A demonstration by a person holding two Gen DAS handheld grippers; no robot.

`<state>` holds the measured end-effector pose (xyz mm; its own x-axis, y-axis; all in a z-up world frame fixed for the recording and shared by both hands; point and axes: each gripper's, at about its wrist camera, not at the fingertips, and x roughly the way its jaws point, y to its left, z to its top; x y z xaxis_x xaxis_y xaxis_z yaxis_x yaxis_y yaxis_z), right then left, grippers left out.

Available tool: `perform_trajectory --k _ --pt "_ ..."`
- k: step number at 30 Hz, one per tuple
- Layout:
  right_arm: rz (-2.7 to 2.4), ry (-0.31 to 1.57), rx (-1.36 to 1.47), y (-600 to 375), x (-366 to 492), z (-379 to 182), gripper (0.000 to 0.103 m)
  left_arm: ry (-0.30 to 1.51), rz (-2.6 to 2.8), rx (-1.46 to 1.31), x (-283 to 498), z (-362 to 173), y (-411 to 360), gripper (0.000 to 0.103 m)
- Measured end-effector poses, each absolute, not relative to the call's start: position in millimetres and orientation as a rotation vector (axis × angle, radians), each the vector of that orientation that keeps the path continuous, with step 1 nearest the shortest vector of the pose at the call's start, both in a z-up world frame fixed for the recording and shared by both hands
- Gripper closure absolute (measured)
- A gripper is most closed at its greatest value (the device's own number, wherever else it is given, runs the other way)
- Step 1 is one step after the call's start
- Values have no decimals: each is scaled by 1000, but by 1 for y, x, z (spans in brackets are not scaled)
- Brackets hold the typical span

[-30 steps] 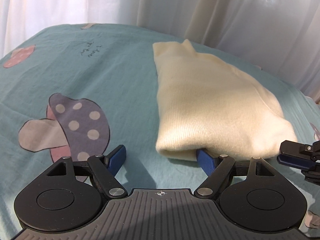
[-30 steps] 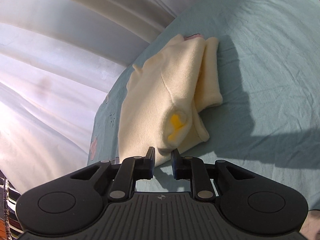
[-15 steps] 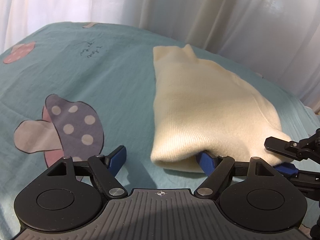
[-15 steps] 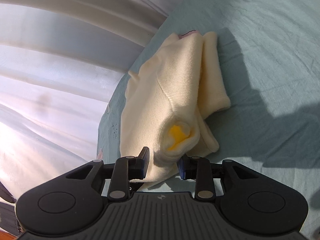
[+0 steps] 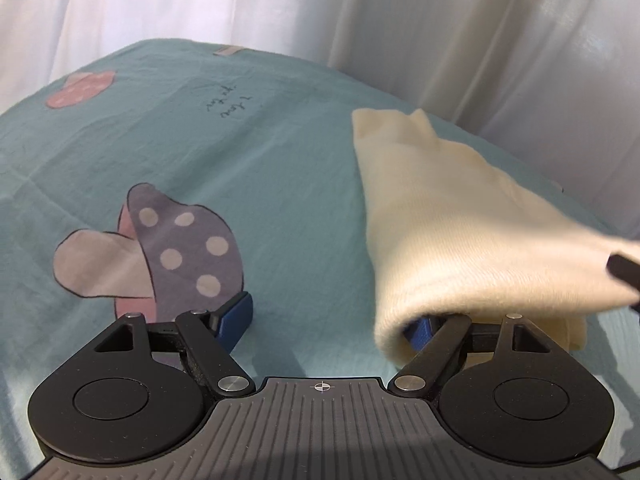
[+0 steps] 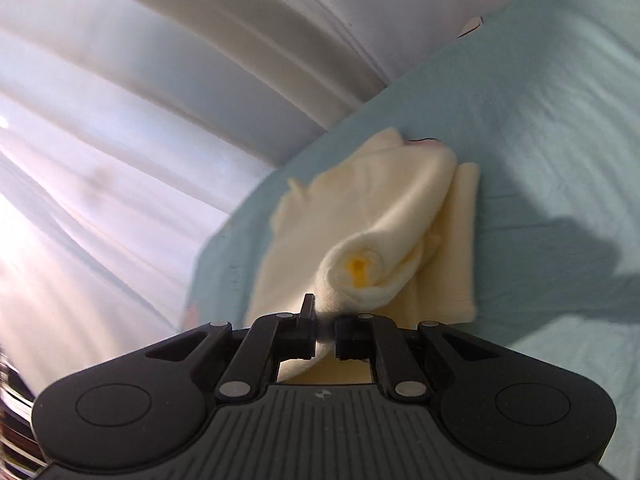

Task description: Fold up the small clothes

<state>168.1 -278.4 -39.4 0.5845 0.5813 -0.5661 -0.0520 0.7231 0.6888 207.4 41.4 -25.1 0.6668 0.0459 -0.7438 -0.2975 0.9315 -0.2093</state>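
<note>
While your right gripper (image 6: 325,330) pinches the cream garment's (image 5: 472,240) near corner, your left gripper (image 5: 332,320) gapes wide, one finger tucked under its hem. Its length runs toward 12 o'clock.

Cream knit garment (image 5: 460,232), folded, near edge lifted

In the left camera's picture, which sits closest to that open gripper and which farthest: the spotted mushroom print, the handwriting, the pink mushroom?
From the left gripper:
1. Spotted mushroom print, just ahead, left.
2. Handwriting, farther up the sheet, middle.
3. Pink mushroom, far left edge.
</note>
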Motion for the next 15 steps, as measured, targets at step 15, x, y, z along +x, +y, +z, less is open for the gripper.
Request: perform_trajectory --k 15 --pt "464 1009 728 -263 155 -86 95 773 282 -539 184 -22 65 21"
